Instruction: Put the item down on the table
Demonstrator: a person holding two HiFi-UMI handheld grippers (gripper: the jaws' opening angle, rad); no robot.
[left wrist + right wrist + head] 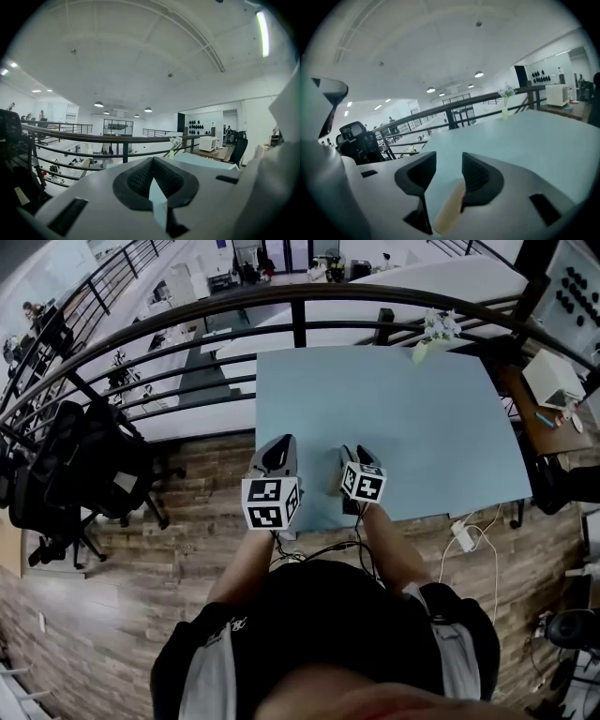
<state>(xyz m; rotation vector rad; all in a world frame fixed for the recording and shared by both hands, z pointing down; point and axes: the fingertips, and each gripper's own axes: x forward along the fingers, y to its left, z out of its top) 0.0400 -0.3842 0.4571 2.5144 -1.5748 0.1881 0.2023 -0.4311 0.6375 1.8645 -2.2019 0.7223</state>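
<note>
My two grippers hang side by side over the near edge of a light blue table [394, 409]. In the head view the left gripper [279, 446] is at the table's front left corner, and the right gripper [356, 454] is a little to its right. Seen from the left gripper view, the left gripper [152, 160] has its black pads meeting, with nothing between them. The right gripper [449, 159] shows a gap between its pads. Only the table top [525, 136] and a tan strip of floor show through that gap. Neither gripper holds anything.
A small vase of white flowers [434, 332] stands at the table's far edge, right of centre. A dark railing [300, 310] runs behind the table. Black office chairs [75, 465] stand to the left. A desk with a white box [553, 381] is at the right, and a power strip [464, 536] lies on the wooden floor.
</note>
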